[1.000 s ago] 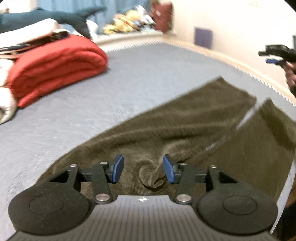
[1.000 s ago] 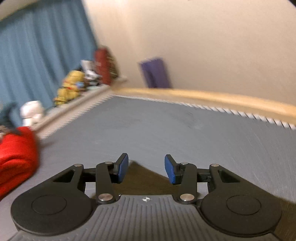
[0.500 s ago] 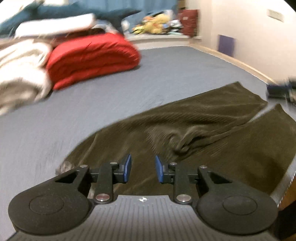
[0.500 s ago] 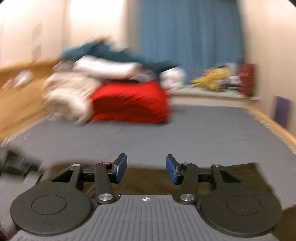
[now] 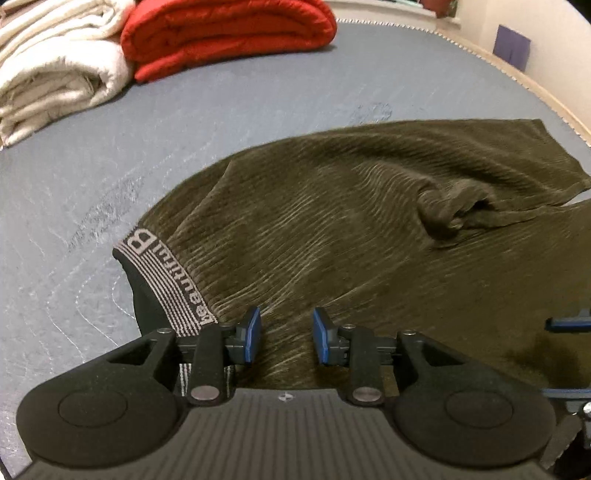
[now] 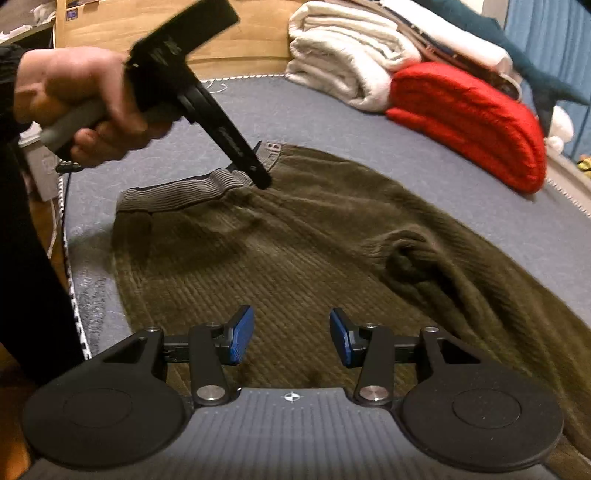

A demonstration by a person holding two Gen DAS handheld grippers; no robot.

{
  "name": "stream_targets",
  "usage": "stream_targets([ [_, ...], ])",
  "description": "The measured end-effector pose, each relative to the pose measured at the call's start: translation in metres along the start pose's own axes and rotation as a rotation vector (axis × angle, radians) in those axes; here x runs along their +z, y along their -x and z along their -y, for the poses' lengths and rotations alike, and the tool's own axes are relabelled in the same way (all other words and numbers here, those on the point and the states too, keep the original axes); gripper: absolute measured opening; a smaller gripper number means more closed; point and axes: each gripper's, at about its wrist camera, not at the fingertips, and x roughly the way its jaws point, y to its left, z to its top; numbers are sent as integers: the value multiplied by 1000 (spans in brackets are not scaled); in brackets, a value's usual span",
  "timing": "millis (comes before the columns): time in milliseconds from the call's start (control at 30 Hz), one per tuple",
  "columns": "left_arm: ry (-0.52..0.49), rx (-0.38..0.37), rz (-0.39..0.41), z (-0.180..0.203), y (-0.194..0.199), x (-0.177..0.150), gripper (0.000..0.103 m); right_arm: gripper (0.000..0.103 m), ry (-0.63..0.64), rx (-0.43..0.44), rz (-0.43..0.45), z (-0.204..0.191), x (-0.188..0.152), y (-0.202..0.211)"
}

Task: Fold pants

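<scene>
Dark olive corduroy pants (image 5: 351, 229) lie spread on the grey-blue bed, with a striped lettered waistband (image 5: 166, 284) at the left and a bunched wrinkle (image 5: 450, 214) near the crotch. My left gripper (image 5: 284, 339) is open, hovering just over the fabric beside the waistband. In the right wrist view the pants (image 6: 314, 258) fill the middle, and the left gripper (image 6: 258, 177) points down at the waistband (image 6: 184, 192), held by a hand. My right gripper (image 6: 291, 338) is open above the near edge of the pants.
A folded red blanket (image 5: 229, 33) and a cream blanket (image 5: 55, 70) lie at the far side of the bed (image 5: 258, 103); they also show in the right wrist view (image 6: 469, 122). The bed edge (image 6: 74, 280) and a wooden headboard (image 6: 258, 33) are at the left.
Both grippers have swung round and dropped lower over the pants. The left gripper now sits by the waistband; the right now looks across the pants toward the left gripper.
</scene>
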Motion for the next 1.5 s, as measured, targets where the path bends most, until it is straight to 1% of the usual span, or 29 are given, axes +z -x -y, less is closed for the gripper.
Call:
stream_targets([
  [67, 14, -2, -31, -4, -11, -2, 35, 49, -23, -4, -6, 6, 1, -2],
  [100, 19, -3, -50, -5, -18, -3, 37, 49, -37, -8, -9, 9, 2, -2],
  [200, -17, 15, -81, -5, -30, -9, 38, 49, -72, -29, -26, 15, 4, -11],
  [267, -18, 12, -85, -6, -31, -10, 38, 52, -65, -69, -52, 16, 3, -19],
  [333, -11, 12, -85, -6, -29, -8, 39, 57, -30, -131, -99, 13, -1, -25],
  [400, 5, 10, -69, -7, -23, -5, 39, 57, -18, -155, -139, 13, -6, -32],
  [500, 35, -5, -19, -12, -9, 0, 39, 57, -49, -161, -167, 17, -12, -36],
  [633, 87, -15, 41, -26, 10, 8, 39, 58, -79, -177, -172, 19, -17, -32],
  [733, 138, -12, 47, -40, 15, 12, 39, 60, -97, -189, -173, 22, -20, -31],
  [933, 180, 48, -27, -63, -5, 6, 39, 62, -120, -194, -155, 26, -19, -23],
  [1000, 171, 60, -64, -67, -14, 2, 39, 63, -120, -194, -156, 26, -19, -23],
  [1067, 164, 71, -78, -69, -17, 1, 39, 64, -117, -207, -159, 26, -20, -22],
  [1133, 181, 70, -56, -73, -13, 3, 39, 64, -117, -225, -157, 27, -18, -21],
  [1267, 262, 43, 50, -93, 8, 16, 39, 64, -158, -252, -129, 34, -13, -11],
  [1367, 319, 57, 108, -104, 15, 25, 39, 65, -193, -268, -107, 39, -9, -4],
  [1500, 396, 65, 155, -114, 16, 36, 39, 65, -221, -278, -91, 45, -6, 2],
])
